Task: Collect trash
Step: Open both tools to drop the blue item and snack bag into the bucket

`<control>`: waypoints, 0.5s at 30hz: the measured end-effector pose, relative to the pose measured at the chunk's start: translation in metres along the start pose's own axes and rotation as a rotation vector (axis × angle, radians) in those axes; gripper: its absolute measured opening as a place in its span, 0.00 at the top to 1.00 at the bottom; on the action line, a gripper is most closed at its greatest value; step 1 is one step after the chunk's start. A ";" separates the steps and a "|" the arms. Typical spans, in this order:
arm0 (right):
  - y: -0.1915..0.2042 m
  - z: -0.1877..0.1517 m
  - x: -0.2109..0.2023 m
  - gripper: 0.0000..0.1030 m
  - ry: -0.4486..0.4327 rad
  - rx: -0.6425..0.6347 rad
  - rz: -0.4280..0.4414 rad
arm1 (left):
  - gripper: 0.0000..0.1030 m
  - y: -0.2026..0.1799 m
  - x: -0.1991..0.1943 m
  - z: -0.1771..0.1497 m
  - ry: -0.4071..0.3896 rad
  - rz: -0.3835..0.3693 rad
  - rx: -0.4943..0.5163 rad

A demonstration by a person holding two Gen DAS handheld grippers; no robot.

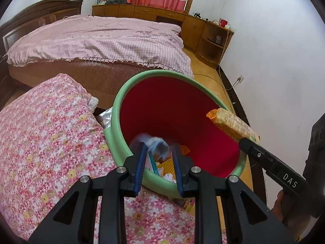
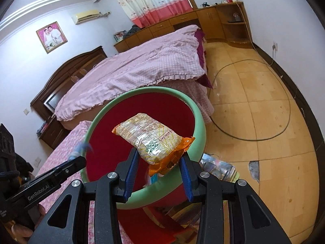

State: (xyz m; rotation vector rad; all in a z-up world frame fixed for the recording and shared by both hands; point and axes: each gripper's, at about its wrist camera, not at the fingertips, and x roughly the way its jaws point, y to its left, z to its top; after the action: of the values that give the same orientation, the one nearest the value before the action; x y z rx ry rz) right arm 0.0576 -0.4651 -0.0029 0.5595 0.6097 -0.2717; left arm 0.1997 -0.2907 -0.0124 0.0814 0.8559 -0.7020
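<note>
Over the mouth of the red bin with green rim (image 1: 121, 99) (image 2: 200, 122), two grippers. Left gripper (image 1: 159, 150) (image 2: 78, 152) at the near-left rim, blue pads narrowly apart, a blurred pale-blue wad of trash (image 1: 156, 142) between the tips; whether pinched or loose, impossible to tell. Right gripper (image 2: 159, 159) (image 1: 246, 140) at the right rim, fairly wide, closed on an orange and clear snack packet (image 2: 152, 140) (image 1: 229, 124) held above the opening. More wrappers down in the bin's bottom. Bin beside a pink floral quilt (image 1: 50, 142) on the left; a bed with a pink checked cover (image 1: 105, 40) (image 2: 142, 65) far behind; wood floor (image 2: 264, 111) to the right.
</note>
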 end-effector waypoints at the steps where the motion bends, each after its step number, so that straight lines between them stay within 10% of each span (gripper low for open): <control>1: 0.000 0.001 0.000 0.60 -0.001 -0.001 0.002 | 0.72 0.000 0.000 0.000 0.003 0.003 -0.002; 15: 0.016 0.000 -0.006 0.55 0.008 -0.024 0.045 | 0.56 0.022 -0.033 -0.011 -0.012 0.048 -0.058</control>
State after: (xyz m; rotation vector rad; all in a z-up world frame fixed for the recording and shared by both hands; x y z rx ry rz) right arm 0.0592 -0.4520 0.0077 0.5510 0.6066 -0.2194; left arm 0.1906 -0.2525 -0.0003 0.0453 0.8594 -0.6315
